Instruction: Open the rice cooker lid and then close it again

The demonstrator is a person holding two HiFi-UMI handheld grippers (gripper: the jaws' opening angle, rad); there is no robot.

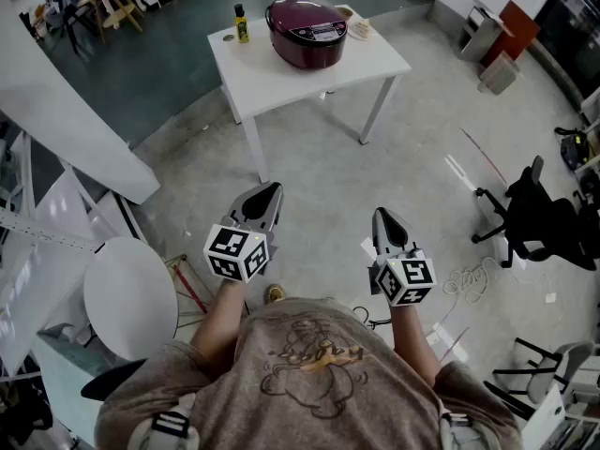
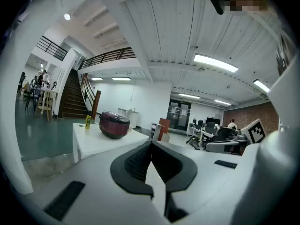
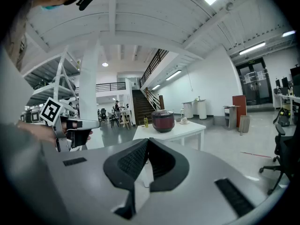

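The small item [image 1: 360,29] at your table's [image 1: 309,78] far right corner, partly behind the rice cooker [image 1: 307,31], is too small to identify; the bottle's [image 1: 242,24] label is unreadable.

place was open office/lab hall | showed staircase [image 2: 70,96], mezzanine railing [image 2: 108,56], strip lights [image 2: 215,63], office chair [image 1: 530,221], concrete floor [image 1: 328,181]

White surface [image 1: 281,81] standing on grey floor [image 1: 319,186]. On it: maroon rice cooker [image 1: 307,30], lid down; yellow bottle [image 1: 242,24], upright, far-left corner; small disc [image 1: 228,37] beside bottle; pale dish [image 1: 357,28] beside cooker.
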